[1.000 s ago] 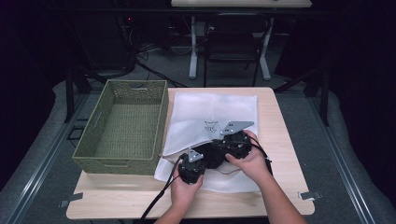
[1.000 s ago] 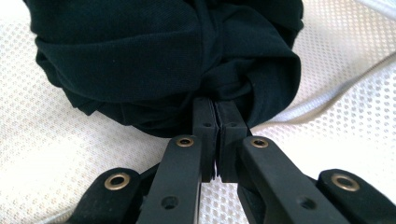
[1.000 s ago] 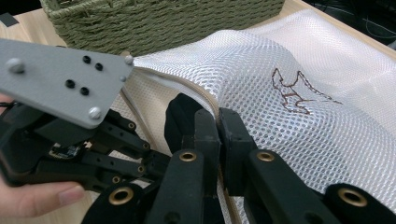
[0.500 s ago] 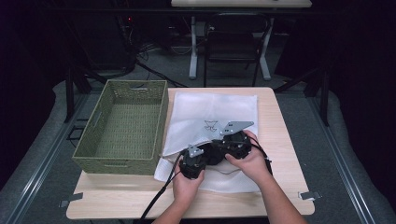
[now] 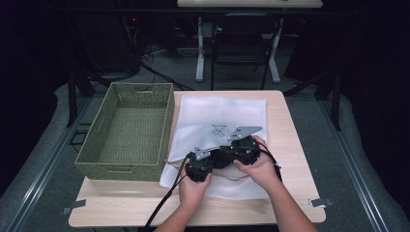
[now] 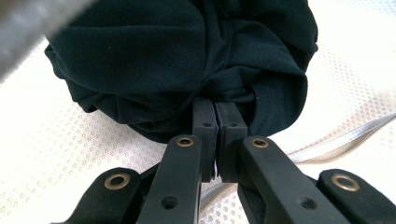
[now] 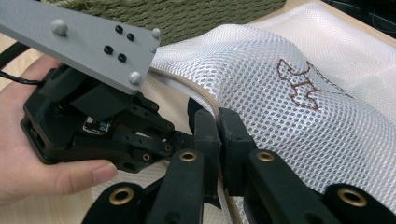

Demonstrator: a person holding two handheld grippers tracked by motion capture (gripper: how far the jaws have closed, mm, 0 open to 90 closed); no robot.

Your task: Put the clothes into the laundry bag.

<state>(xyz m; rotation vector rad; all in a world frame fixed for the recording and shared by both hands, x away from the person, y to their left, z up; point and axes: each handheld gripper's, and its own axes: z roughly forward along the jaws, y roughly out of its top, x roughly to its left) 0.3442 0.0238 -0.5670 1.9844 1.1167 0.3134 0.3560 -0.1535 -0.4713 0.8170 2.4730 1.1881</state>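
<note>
A white mesh bag (image 5: 220,113) with a brown embroidered mark lies spread on the table. In the left gripper view, my left gripper (image 6: 216,109) is shut on a bundled black garment (image 6: 187,56) that rests on the mesh, beside the bag's zipper edge (image 6: 336,144). My right gripper (image 7: 217,121) is shut on the rim of the mesh bag (image 7: 280,93) and holds that rim raised. In the high view, the left gripper (image 5: 212,160) and right gripper (image 5: 231,153) sit close together at the bag's near half, with the garment (image 5: 222,158) dark between them.
A green woven basket (image 5: 96,159) stands on the left of the wooden table (image 5: 290,125), touching the bag's left side. Cables trail from both grippers toward the near edge. A chair and desk legs stand on the floor beyond the table.
The left gripper has edged a little forward and toward the right gripper with the garment. The right gripper has stayed about where it was.
</note>
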